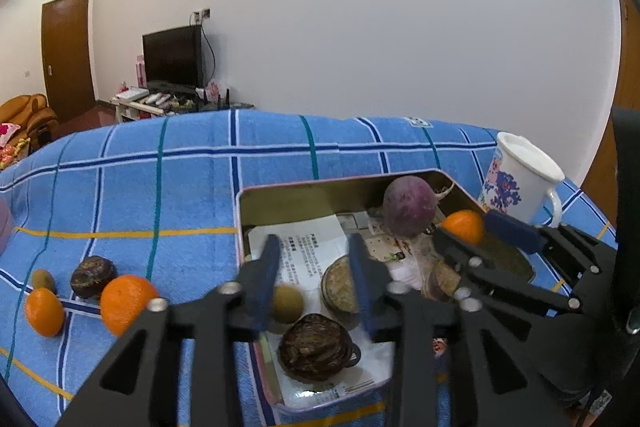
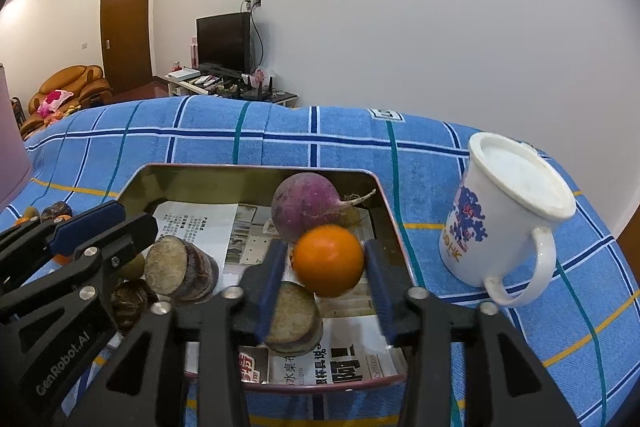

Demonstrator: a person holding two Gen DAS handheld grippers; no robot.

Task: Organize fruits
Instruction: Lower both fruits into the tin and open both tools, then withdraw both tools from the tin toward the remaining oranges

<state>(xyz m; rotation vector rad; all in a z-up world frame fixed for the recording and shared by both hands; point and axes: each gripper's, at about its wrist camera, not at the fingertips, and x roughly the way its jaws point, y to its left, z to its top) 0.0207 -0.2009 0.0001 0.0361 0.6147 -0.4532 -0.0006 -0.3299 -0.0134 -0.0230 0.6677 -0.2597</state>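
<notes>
While both of your tongs hang over the tin (image 2: pixel 384 195), you look roughly halfway through sorting. Nearest the left tongs (image 1: pixel 316 283), just below them, a dark brown fruit (image 1: pixel 314 347) already lies on the paper lining; a small kiwi (image 1: pixel 286 303) sits blurred between their parted pads, seemingly let go, touching neither pad as far as the blur allows. Your right tongs (image 2: pixel 326 263) stand spread around an orange (image 2: pixel 329 261), with a sliver of gap at each pad, so I judge it released, not pinched. Just under it lies a cut root slice (image 2: pixel 294 319), another cut piece (image 2: pixel 180 271) lies to the left, and the purple turnip (image 2: pixel 306 207) rests beyond the orange at the tin's back wall.

Still left, out on the blue cloth (image 1: pixel 160 187) to the left of the left tongs: two oranges (image 1: pixel 126 303), a dark fruit (image 1: pixel 93 275) and a second kiwi (image 1: pixel 43 279), all close together. Right of the right tongs stands a lidded mug (image 2: pixel 508 215), apart from the tin.
</notes>
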